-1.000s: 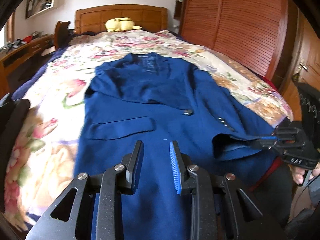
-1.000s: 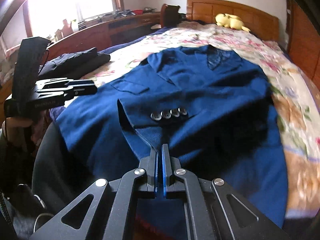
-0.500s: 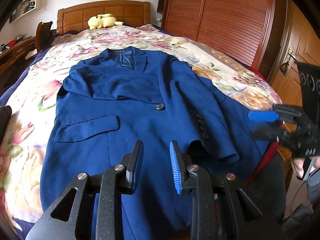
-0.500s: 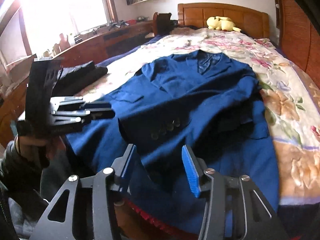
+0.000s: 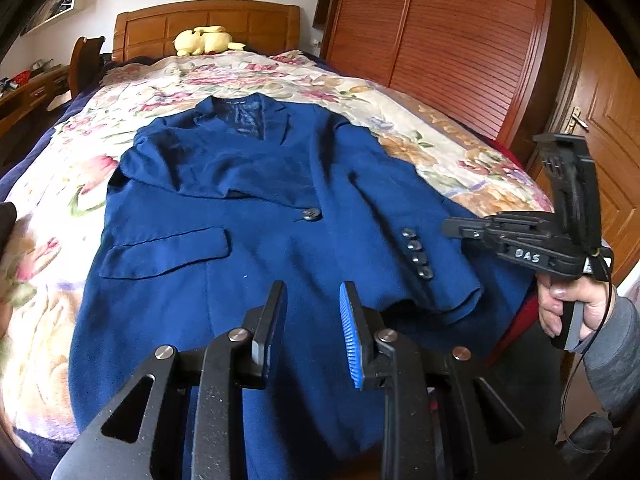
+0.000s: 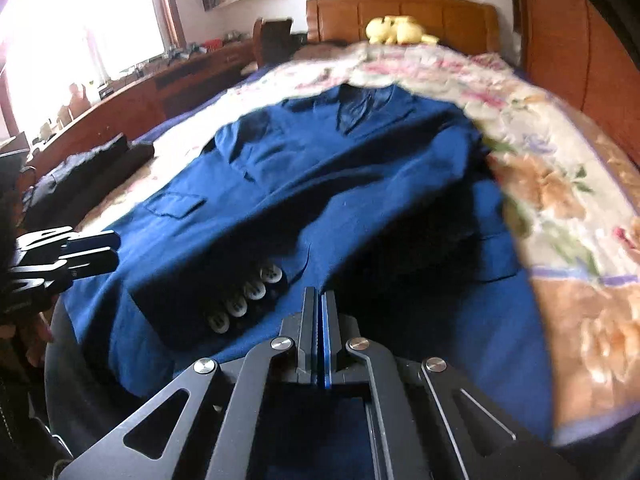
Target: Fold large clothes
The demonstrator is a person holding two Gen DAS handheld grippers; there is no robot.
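Observation:
A large blue jacket (image 5: 248, 216) lies face up on the flowered bedspread (image 5: 60, 184), collar toward the headboard; it also fills the right wrist view (image 6: 340, 184). Its right sleeve with several cuff buttons (image 5: 418, 254) lies folded over the front. My left gripper (image 5: 312, 300) is open and empty above the jacket's hem. My right gripper (image 6: 319, 300) has its jaws closed together just above the jacket near the sleeve cuff (image 6: 244, 300); no cloth shows between them. It also shows in the left wrist view (image 5: 452, 226), held off the bed's right side.
A yellow plush toy (image 5: 206, 40) sits by the wooden headboard (image 5: 208, 24). A wooden wardrobe (image 5: 440, 40) and a door stand right of the bed. Dark folded clothes (image 6: 84, 176) lie at the bed's left edge, next to a desk (image 6: 132, 92) under the window.
My right gripper let go of the sleeve cuff, opened, drew back off the bed's edge, then shut again with nothing in it. The sleeve now lies flat on the jacket. Left gripper stayed open.

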